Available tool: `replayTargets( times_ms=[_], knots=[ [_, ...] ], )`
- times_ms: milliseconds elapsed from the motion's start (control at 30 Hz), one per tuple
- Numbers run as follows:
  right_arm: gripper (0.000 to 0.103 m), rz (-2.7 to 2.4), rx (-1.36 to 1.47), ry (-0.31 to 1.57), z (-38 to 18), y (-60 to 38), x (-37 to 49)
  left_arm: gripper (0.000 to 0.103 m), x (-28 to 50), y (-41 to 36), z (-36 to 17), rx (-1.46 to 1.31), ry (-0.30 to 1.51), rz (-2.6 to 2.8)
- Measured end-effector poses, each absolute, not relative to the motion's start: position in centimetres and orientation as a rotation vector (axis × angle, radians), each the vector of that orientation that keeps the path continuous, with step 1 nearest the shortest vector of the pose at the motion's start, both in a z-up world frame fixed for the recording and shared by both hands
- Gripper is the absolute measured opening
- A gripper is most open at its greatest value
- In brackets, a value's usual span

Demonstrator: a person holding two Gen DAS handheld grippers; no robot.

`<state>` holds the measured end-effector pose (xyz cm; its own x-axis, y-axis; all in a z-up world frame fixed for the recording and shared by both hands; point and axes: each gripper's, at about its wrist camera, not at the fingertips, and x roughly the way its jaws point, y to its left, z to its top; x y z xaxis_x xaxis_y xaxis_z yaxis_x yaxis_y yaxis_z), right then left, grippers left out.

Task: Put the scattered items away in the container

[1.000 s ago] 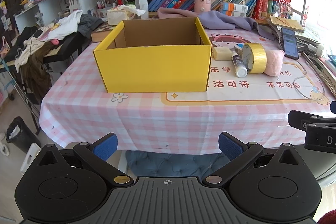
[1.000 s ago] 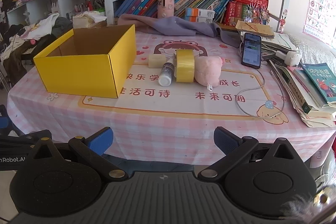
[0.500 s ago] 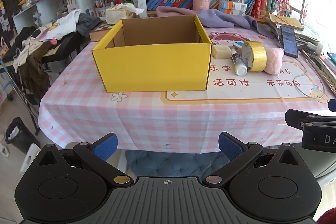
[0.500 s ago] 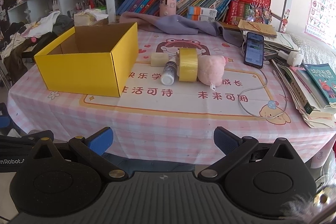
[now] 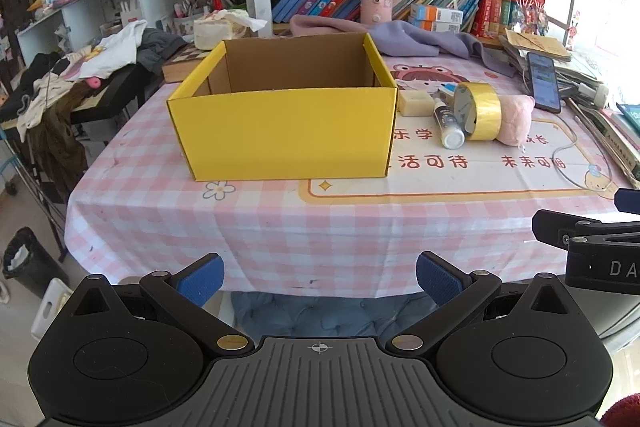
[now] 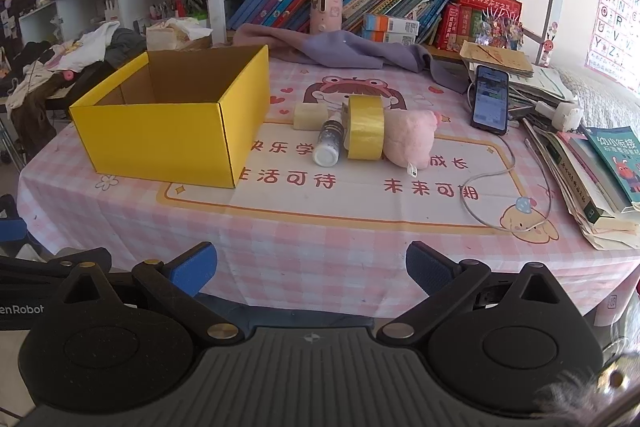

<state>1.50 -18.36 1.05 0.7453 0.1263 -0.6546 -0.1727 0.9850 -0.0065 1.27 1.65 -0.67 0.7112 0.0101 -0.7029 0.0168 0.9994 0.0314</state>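
An open yellow cardboard box (image 5: pixel 284 131) (image 6: pixel 160 143) stands on the pink checked table. To its right lie a cream block (image 5: pixel 416 103) (image 6: pixel 310 115), a small white-capped bottle (image 5: pixel 449 123) (image 6: pixel 329 143), a gold tape roll (image 5: pixel 478 111) (image 6: pixel 364 133) and a pink plush toy (image 5: pixel 516 119) (image 6: pixel 412 139). My left gripper (image 5: pixel 319 279) is open and empty, off the table's front edge, facing the box. My right gripper (image 6: pixel 311 269) is open and empty, off the front edge, facing the items.
A phone (image 6: pixel 490 99) with a white cable (image 6: pixel 500 187) lies at the right. Books (image 6: pixel 592 179) are stacked along the right edge. A purple cloth (image 6: pixel 340 47) lies at the back under bookshelves. A clothes-covered stand (image 5: pixel 60 87) is at the left.
Both grippers have risen and moved slightly toward the table; the box and items sit lower and closer in both views. Nothing on the table has moved.
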Motion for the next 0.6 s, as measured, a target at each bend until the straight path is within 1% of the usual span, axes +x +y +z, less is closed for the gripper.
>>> replayTargets(
  times_ms=[600],
  knots=[
    [0.101,0.197,-0.047,0.729,1.03,-18.64,1.42,0.103,1.25,1.53,-1.07,0.027,0.801,-0.022]
  ],
)
